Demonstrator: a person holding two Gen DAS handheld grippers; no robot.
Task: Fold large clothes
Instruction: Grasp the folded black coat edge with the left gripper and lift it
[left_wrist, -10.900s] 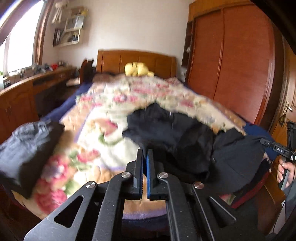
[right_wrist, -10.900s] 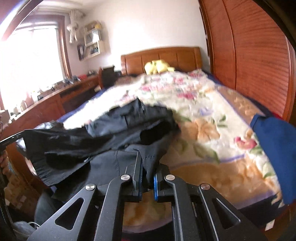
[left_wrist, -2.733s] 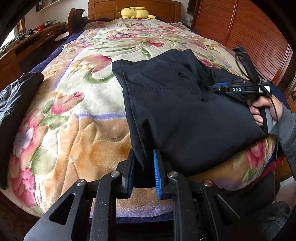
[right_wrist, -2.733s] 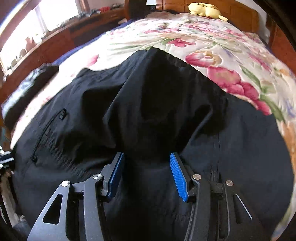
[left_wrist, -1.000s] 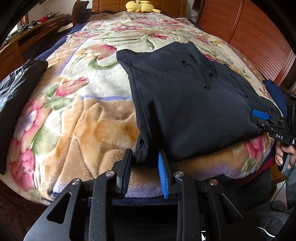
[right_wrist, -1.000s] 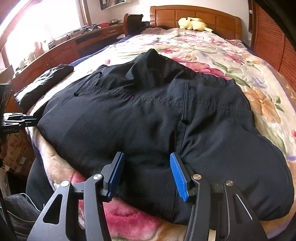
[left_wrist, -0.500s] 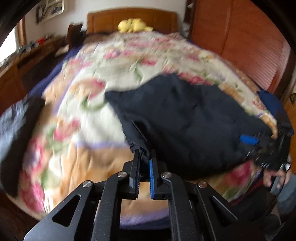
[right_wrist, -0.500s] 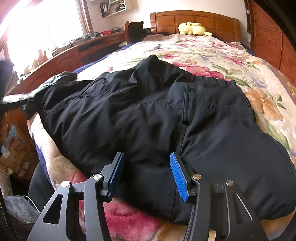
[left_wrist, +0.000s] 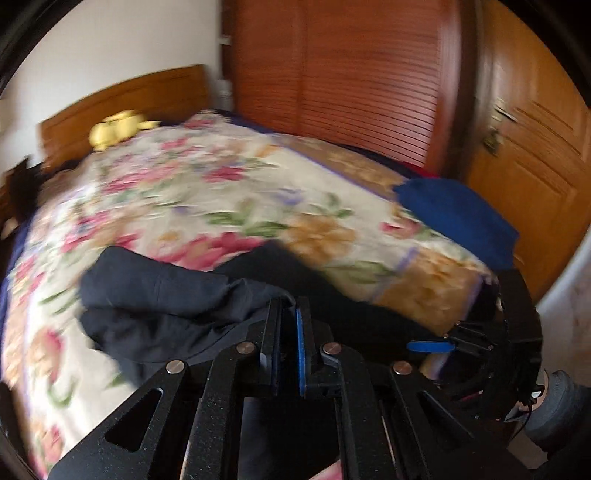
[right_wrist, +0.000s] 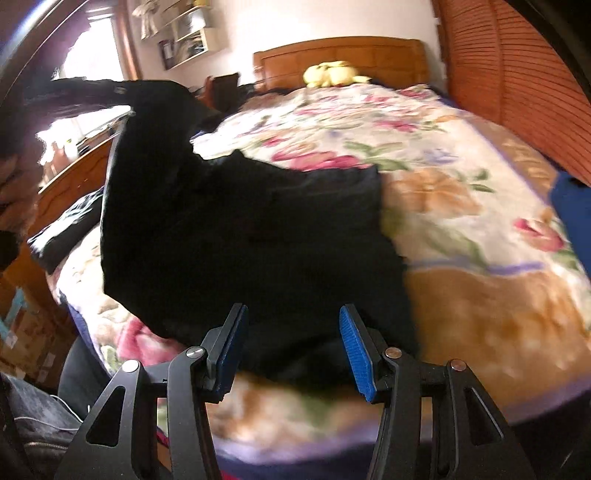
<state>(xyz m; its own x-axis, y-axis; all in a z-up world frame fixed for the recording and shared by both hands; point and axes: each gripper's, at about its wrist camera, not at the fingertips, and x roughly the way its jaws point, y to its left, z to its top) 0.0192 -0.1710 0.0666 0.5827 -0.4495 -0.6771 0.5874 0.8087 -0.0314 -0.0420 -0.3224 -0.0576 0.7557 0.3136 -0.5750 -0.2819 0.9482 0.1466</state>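
Observation:
A large black garment (right_wrist: 258, 236) lies on the floral bedspread near the foot of the bed. My left gripper (left_wrist: 286, 314) is shut on an edge of the black garment (left_wrist: 155, 295) and holds it raised; in the right wrist view that lifted part (right_wrist: 155, 122) rises at upper left. My right gripper (right_wrist: 291, 332) is open and empty, its blue pads (right_wrist: 354, 350) just short of the garment's near edge. It also shows in the left wrist view (left_wrist: 480, 339) at lower right.
The floral bedspread (right_wrist: 461, 206) covers the bed. A yellow plush toy (right_wrist: 332, 74) lies by the wooden headboard. A blue cloth (left_wrist: 454, 218) lies at the bed's right corner. A folded dark garment (right_wrist: 62, 229) lies at the left edge. Wooden wardrobe doors (left_wrist: 351, 74) stand to the right.
My left gripper closed on the garment's edge, lifted it and swung to the right. My right gripper stayed open at the garment's near edge.

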